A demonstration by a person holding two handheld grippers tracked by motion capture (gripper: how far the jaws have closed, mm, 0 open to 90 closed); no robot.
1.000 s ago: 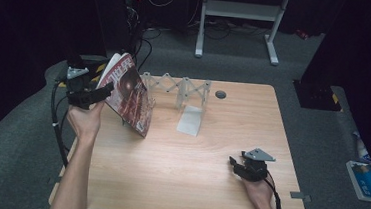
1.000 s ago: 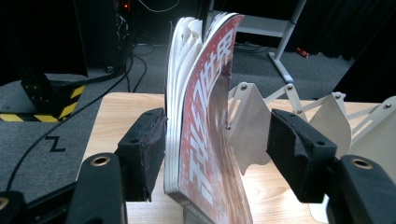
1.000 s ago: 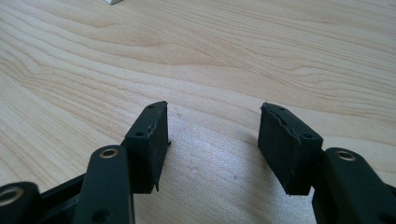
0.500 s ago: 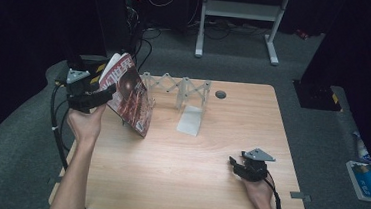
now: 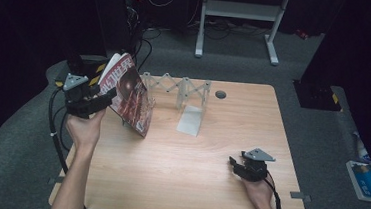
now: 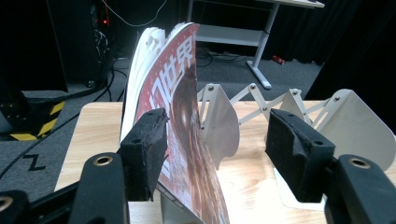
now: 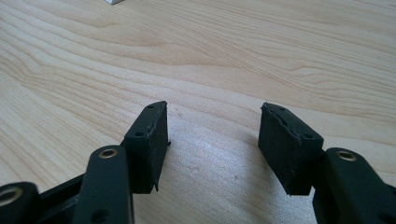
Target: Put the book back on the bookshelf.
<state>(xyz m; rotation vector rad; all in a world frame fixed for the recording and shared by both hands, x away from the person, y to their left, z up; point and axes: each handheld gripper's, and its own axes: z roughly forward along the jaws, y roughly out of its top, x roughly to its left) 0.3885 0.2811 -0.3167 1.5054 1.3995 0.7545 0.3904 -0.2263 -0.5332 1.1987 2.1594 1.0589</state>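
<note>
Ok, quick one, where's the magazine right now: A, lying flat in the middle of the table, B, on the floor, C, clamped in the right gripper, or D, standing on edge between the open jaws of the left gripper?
D: the magazine stands on edge between the wide-open jaws of the left gripper, beside the white folding rack.

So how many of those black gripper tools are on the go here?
2. The left gripper is at the table's left edge, by the magazine. The right gripper rests near the front right of the table.
</note>
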